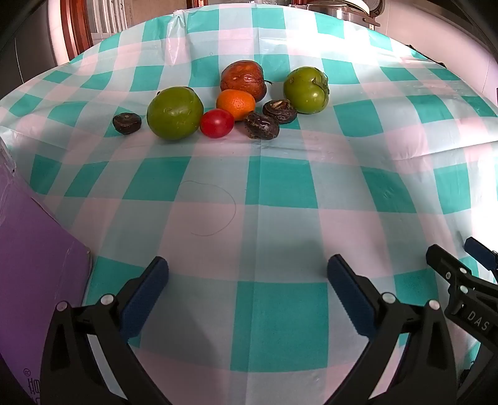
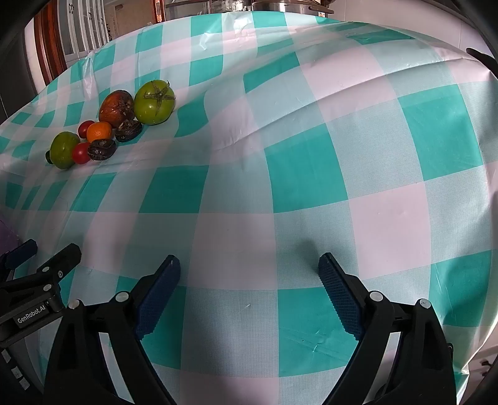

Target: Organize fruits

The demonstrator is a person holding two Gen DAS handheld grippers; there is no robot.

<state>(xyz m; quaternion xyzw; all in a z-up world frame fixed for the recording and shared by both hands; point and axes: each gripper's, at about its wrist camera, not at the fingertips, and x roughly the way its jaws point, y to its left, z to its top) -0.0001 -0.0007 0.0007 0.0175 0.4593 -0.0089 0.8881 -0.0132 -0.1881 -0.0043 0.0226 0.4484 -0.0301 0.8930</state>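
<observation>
A cluster of fruit lies on the checked tablecloth: a green tomato on the left, a second green tomato on the right, a brownish-red fruit behind, an orange, a red tomato and three dark wrinkled fruits. The right wrist view shows the same cluster far left, with the stemmed green tomato, the orange and a second red tomato. My left gripper is open and empty, well short of the fruit. My right gripper is open and empty over bare cloth.
A purple box stands at the left by my left gripper. Metal pots sit beyond the table's far edge. The right gripper shows at the right edge of the left wrist view. The cloth is wrinkled near the fruit.
</observation>
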